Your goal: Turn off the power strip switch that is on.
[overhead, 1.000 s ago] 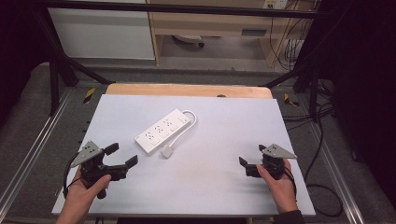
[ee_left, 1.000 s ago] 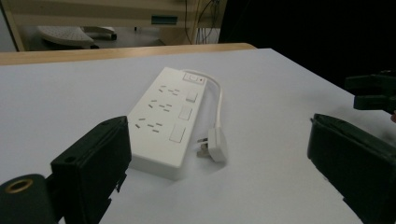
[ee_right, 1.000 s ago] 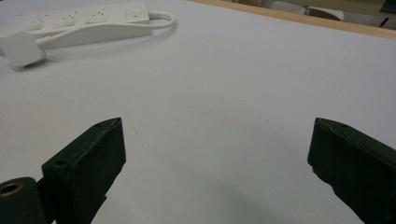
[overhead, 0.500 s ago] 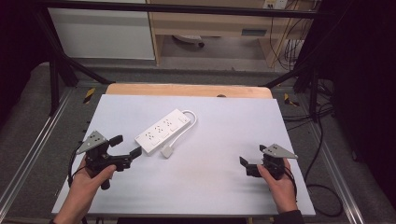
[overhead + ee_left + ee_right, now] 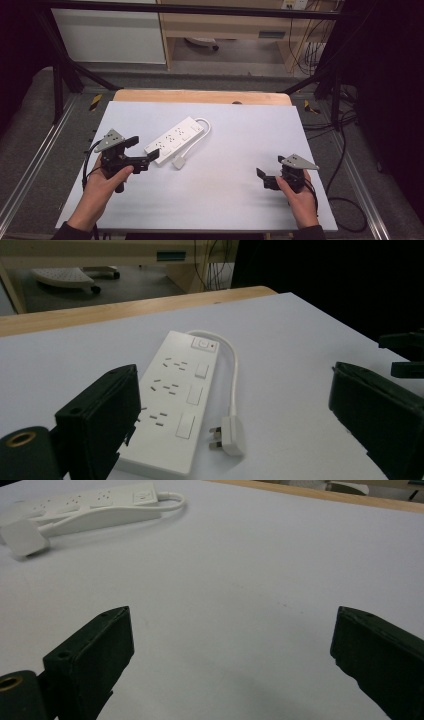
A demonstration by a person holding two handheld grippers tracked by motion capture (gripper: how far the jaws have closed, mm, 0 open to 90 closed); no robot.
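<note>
White power strip (image 5: 175, 139) lies just beside the wide-open left hand-held gripper (image 5: 142, 152); right hand-held gripper (image 5: 261, 177) gapes too

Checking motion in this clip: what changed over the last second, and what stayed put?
The left hand-held gripper moved forward and inward across the table toward the near end of the power strip, jaws open, holding nothing. The right hand-held gripper, the power strip and its plug stayed where they were.
</note>
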